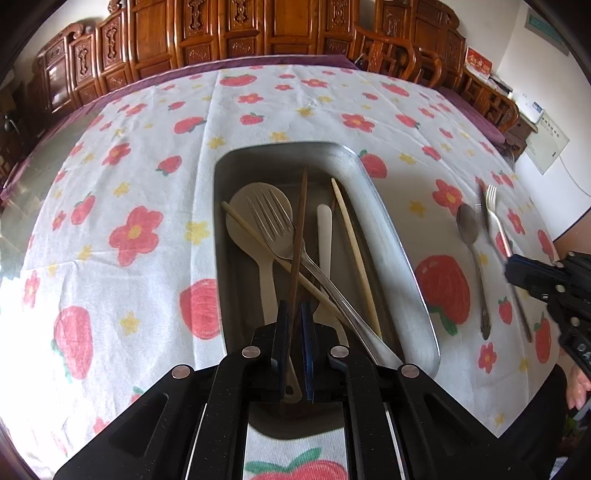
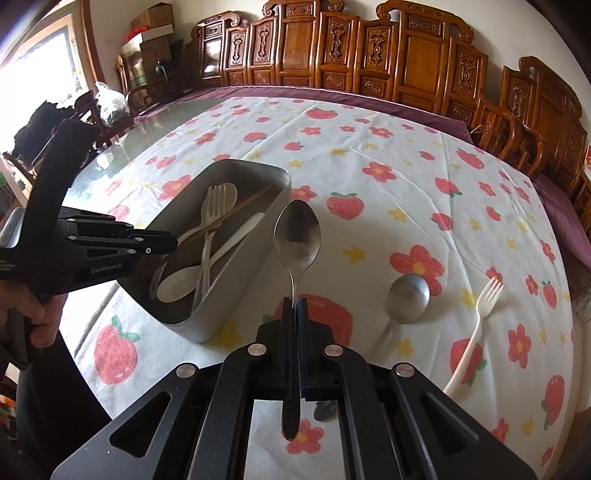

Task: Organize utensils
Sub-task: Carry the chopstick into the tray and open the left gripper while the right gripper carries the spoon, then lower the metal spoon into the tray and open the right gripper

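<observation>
A metal tray [image 1: 399, 236] [image 2: 221, 306] on the flowered cloth holds a beige plastic spoon [image 1: 258, 206], a metal fork [image 1: 273, 221], pale chopsticks [image 1: 351, 236] and a white handle [image 1: 324, 229]. My left gripper [image 1: 294, 332] [image 2: 173, 242] hovers over the tray's near end, shut on a dark brown chopstick [image 1: 300, 229] whose far tip reaches the tray's back. My right gripper [image 2: 295, 308] [image 1: 511, 267] is to the right of the tray, shut on the handle of a metal spoon [image 2: 297, 232] held above the cloth. Another metal spoon [image 2: 408, 297] [image 1: 468, 225] and a white plastic fork [image 2: 487, 291] [image 1: 491, 194] lie on the cloth further right.
The cloth [image 2: 369, 147] covers a glass-topped table with a purple border. Carved wooden chairs [image 2: 417, 59] line the far side. A person's hand [image 2: 40, 317] grips the left tool's handle. Boxes [image 2: 151, 33] and a bag sit at the back left.
</observation>
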